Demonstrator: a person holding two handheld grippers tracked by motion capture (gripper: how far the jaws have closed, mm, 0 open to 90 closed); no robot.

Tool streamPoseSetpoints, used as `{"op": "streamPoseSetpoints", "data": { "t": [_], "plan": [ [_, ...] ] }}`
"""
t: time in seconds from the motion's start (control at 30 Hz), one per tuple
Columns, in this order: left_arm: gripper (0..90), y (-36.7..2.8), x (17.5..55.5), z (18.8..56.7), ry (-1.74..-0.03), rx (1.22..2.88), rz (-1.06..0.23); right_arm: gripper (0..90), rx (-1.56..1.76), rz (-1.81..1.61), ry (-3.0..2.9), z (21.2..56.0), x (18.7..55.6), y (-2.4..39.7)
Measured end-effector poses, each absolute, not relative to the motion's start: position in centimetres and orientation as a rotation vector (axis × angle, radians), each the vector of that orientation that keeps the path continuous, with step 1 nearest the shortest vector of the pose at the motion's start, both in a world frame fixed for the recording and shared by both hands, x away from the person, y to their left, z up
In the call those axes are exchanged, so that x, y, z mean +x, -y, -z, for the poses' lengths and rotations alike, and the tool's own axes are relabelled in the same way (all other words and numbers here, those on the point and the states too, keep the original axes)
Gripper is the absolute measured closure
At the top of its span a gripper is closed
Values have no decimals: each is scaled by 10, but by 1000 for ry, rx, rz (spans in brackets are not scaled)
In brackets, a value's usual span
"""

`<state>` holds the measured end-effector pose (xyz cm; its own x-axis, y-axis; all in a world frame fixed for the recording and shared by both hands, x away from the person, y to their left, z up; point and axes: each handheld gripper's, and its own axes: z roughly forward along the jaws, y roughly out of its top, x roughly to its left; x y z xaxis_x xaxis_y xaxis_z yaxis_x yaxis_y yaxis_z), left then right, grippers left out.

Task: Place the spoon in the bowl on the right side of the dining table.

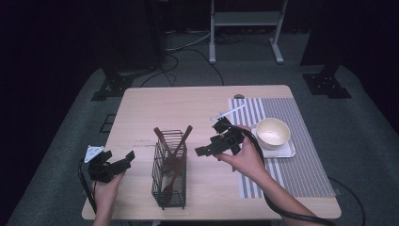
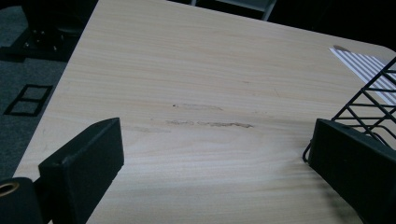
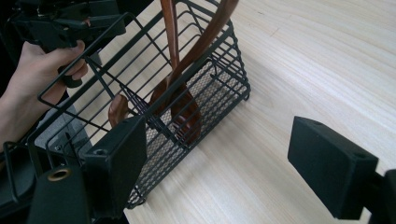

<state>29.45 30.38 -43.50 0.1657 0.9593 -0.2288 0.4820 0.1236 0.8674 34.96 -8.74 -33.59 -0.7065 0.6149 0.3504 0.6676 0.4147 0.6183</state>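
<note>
Spoons [image 1: 174, 150] stand in the wire basket [image 1: 169, 188] — dark wooden ones, handles up, leaning across each other in its mesh-floored compartments. That basket is my landmark, near the front edge of the table [image 1: 188, 101].

My right tongs [image 1: 217, 136] hang just to the right of the basket, jaws spread wide and holding nothing; from the right gripper view the basket [image 3: 140, 107] lies straight ahead of them with the spoons [image 3: 182, 93] inside. My left tongs [image 1: 120, 160] sit to the left of the basket, also gaping and empty, and in the left gripper view the basket's wire corner [image 2: 369, 98] shows just past one jaw, though I cannot tell whether it touches.

Farther right of the basket, well apart from it, a cream bowl [image 1: 273, 133] rests on a small tray [image 1: 287, 151] upon a striped mat [image 1: 291, 174], with a thin white utensil [image 1: 228, 113] lying at the mat's far edge.

As I judge it, the work is at its start or between steps — nothing is gripped, the spoons are all in the basket, the bowl looks empty. What is left seems to be closing on a spoon handle or on the basket itself; which one, I cannot say from here.
</note>
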Motion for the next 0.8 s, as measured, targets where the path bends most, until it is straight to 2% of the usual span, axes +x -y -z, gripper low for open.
{"op": "streamPoseSetpoints", "data": {
  "t": [0.8],
  "plan": [
    [26,-304,294,435,-1452,1500,-637,216,-1179,1171,2611,326,371,54]
  ]
}}
